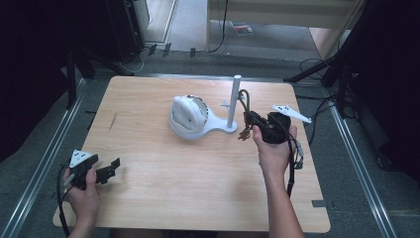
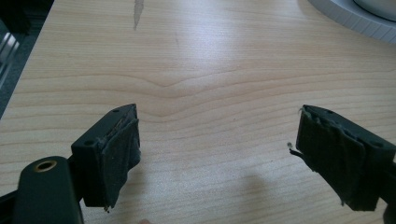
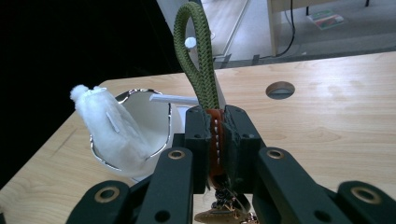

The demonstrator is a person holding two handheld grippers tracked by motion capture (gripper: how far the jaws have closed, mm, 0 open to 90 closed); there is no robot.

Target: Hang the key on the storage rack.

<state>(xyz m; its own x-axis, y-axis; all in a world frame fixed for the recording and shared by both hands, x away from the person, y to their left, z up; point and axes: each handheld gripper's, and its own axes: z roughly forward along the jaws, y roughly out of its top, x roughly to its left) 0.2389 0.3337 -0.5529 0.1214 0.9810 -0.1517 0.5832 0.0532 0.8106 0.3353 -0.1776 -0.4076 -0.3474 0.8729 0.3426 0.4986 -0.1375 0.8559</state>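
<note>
A white stand with an upright post [image 1: 236,101] and a flat base [image 1: 214,127] sits mid-table. On its wide end rests a white rounded object [image 1: 187,113], fluffy and metal-rimmed in the right gripper view [image 3: 114,133]. My right gripper [image 1: 250,119] [image 3: 219,135] is just right of the post, shut on a keychain's brown leather strap [image 3: 215,140]. The keychain's green cord loop [image 3: 198,56] [image 1: 243,98] stands up by the post, and metal keys [image 3: 224,215] hang below the jaws. My left gripper [image 1: 113,167] [image 2: 217,140] rests open near the table's front left corner, with nothing between its jaws.
The wooden table [image 1: 163,188] has rounded corners and a round hole [image 3: 280,89]. A thin side peg [image 3: 173,98] sticks out of the stand. Metal rails [image 1: 44,163] and dark tripod legs flank the table. Cables lie on the floor behind it.
</note>
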